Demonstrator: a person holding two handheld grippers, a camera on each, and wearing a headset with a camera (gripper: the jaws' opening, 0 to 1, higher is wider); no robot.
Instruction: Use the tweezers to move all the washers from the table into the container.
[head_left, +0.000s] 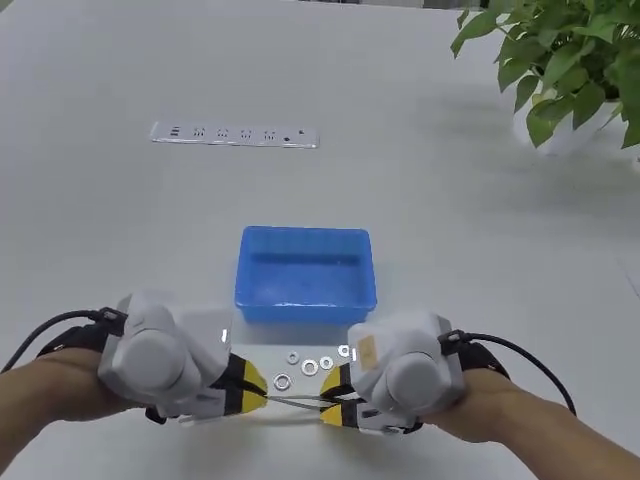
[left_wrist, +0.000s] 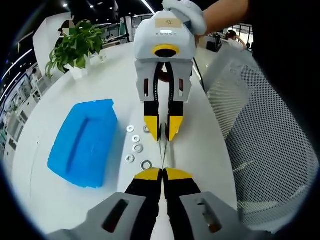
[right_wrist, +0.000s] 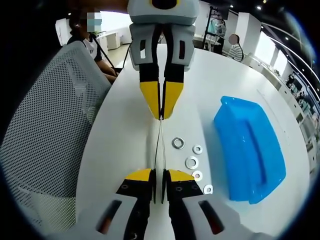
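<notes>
Thin metal tweezers (head_left: 300, 402) (left_wrist: 162, 150) (right_wrist: 160, 142) lie level just above the white table, held at both ends. My left gripper (head_left: 252, 388) (left_wrist: 163, 174) is shut on one end, and my right gripper (head_left: 335, 398) (right_wrist: 159, 175) is shut on the other, so the two face each other tip to tip. Several flat metal washers (head_left: 310, 367) (left_wrist: 138, 148) (right_wrist: 191, 162) lie loose on the table between the tweezers and the blue container (head_left: 305, 270) (left_wrist: 82, 142) (right_wrist: 250, 150). One washer (head_left: 282, 381) lies closest to the tweezers.
A white power strip (head_left: 233, 134) lies farther back on the table (head_left: 450, 250). A potted green plant (head_left: 565, 60) stands at the back right. A mesh-backed chair (right_wrist: 55, 115) stands at the table's near edge, and people sit in the background.
</notes>
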